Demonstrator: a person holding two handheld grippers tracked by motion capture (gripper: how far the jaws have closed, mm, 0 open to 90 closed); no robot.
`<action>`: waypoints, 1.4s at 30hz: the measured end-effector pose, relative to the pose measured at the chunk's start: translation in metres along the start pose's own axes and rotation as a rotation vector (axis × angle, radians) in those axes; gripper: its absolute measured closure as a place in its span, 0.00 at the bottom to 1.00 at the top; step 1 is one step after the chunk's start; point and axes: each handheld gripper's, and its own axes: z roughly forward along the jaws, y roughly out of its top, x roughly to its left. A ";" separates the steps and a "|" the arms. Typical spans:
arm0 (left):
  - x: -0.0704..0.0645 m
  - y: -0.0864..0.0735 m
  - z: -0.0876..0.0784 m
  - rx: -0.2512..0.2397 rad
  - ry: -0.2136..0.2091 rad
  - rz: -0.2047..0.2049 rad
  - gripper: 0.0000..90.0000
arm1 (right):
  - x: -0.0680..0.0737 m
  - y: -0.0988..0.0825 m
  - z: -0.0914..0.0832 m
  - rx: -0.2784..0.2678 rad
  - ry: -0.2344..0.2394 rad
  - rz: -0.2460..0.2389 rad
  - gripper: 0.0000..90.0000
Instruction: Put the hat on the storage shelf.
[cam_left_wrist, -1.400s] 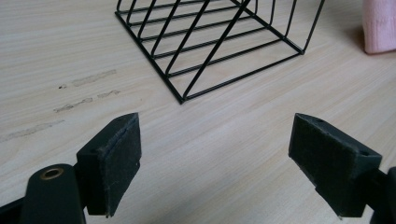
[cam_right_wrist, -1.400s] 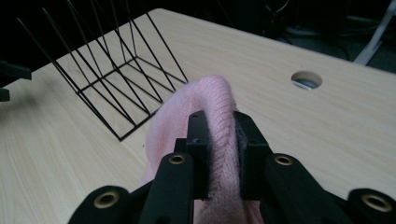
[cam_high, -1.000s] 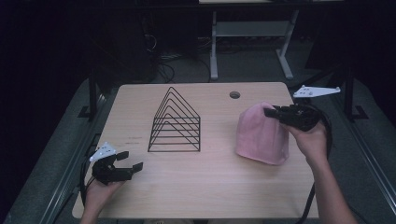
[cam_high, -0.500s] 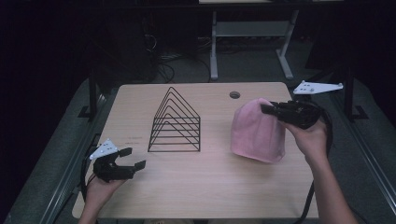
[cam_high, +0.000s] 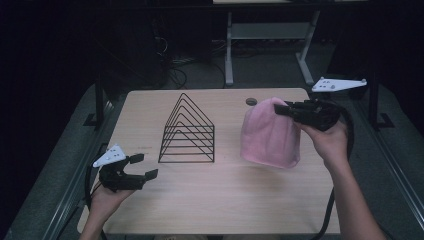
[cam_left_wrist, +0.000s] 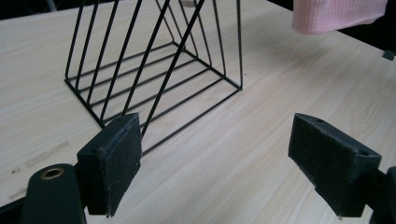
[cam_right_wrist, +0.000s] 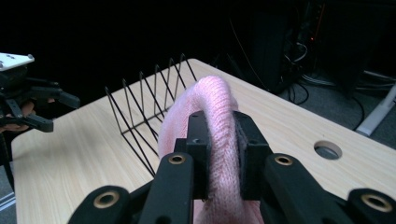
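A pink knit hat (cam_high: 270, 137) hangs over the right half of the wooden table (cam_high: 225, 200). My right gripper (cam_high: 281, 109) is shut on its top fold. In the right gripper view the jaws pinch the pink knit (cam_right_wrist: 205, 102) at the right gripper (cam_right_wrist: 223, 154). A black wire rack (cam_high: 189, 131) of triangular frames stands mid-table, left of the hat. My left gripper (cam_high: 144, 166) hovers open by the front left corner. Its pads (cam_left_wrist: 112, 163) stand wide apart with nothing between them, facing the rack (cam_left_wrist: 154, 65) and the hat's hem (cam_left_wrist: 336, 14).
A round cable hole (cam_high: 251, 101) sits near the table's far edge. Beyond the table stand a white desk frame (cam_high: 270, 35) and cables on the dark floor. Bare wood lies between the rack and the front edge.
My right gripper has lifted the hat a little higher and slightly left. My left gripper has risen a little, still open.
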 end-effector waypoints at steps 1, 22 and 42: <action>-0.001 0.003 -0.002 -0.001 -0.006 0.013 0.19 | 0.001 0.002 0.000 -0.003 0.003 0.001 0.87; -0.003 0.027 -0.006 -0.007 -0.059 0.063 0.19 | 0.018 0.035 0.016 -0.023 0.075 -0.031 0.87; -0.008 0.046 -0.006 -0.012 -0.098 0.086 0.19 | 0.035 0.060 0.025 -0.038 0.119 -0.069 0.87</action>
